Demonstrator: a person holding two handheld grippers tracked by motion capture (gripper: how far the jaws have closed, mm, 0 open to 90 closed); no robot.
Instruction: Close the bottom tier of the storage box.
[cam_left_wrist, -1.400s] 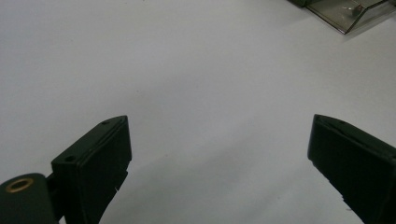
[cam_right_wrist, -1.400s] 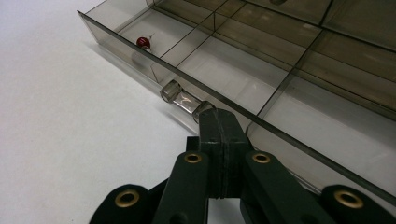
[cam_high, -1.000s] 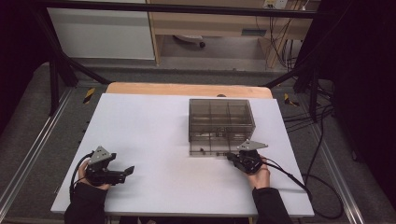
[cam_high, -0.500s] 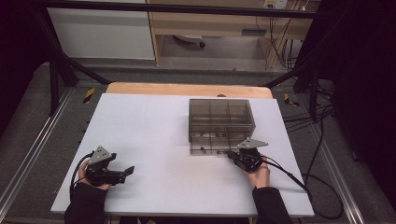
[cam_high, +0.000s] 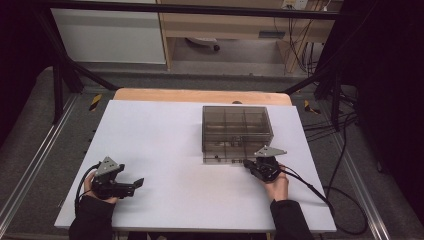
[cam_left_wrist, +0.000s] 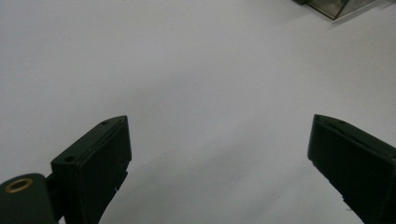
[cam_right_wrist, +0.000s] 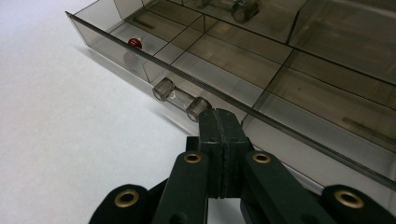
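1. We take the smoky clear plastic box as our landmark; it stands on the white table, toward the far right part of it.
2. At the box's near edge a shallow drawer with dividers sticks out toward us, and a small clear handle sits on the drawer's front wall.
3. In the drawer's left end compartment, as the right gripper view shows it, lies a small red bead.
4. Our right tool has its jaws pressed flat together with nothing between them; its tip sits just beside the handle's end, at the drawer's front wall. We cannot tell whether it touches.
5. In the high view the right tool lies at the box's near right corner, with the right hand behind it.
6. Our left tool rests well apart from the box, near the table's near left corner, held by the left hand.
7. The left tool's jaws stand wide apart, with bare table between them and one corner of the box far off.
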